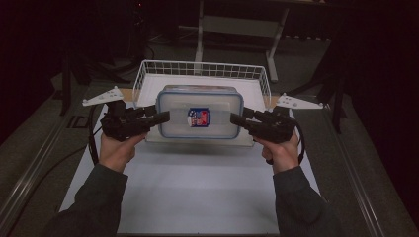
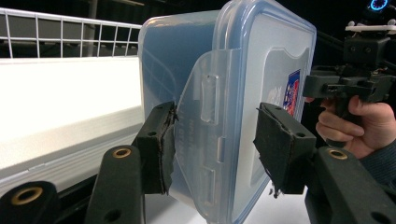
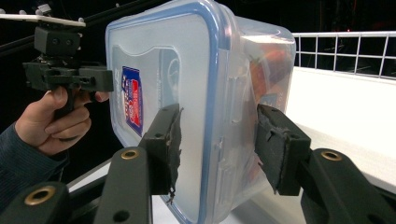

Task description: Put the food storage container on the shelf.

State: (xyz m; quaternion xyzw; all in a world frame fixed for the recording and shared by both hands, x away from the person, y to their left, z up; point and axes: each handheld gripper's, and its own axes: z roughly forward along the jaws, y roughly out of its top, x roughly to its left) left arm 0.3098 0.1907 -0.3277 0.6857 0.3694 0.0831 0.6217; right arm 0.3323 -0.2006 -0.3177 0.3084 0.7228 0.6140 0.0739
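Nearest the camera in the high view, two dark, ribbed sleeves come up from the bottom edge over a smooth white sheet (image 1: 197,192) that covers the surface. The left hand (image 1: 117,149) and the right hand (image 1: 281,152) each wrap a pistol-style grip.

The left gripper (image 1: 165,117) is matte black and blocky, topped by a flat grey three-cornered plate. In the left gripper view its jaws, faced with worn, torn-edged black foam, stand apart on either side of the box's end: one pad touches the clear hinged latch flap, the other sits just beside the lid face with a sliver of gap. The right gripper (image 1: 233,118) mirrors it; in the right gripper view its frayed pads straddle the opposite end, the jaws parted, and whether either pad presses on the plastic I cannot tell.

Between the two grippers sits the rectangular translucent plastic box with a blue-rimmed snap lid (image 1: 200,118), round-cornered and smooth, with a small red, white and blue sticker (image 1: 198,117) in the middle of the lid. Something reddish shows blurred through its wall.

The box lies at the front of a white wire-mesh basket (image 1: 148,74), low-walled and rectangular. Beyond it, a grey metal frame (image 1: 237,24) stands in the dim background.
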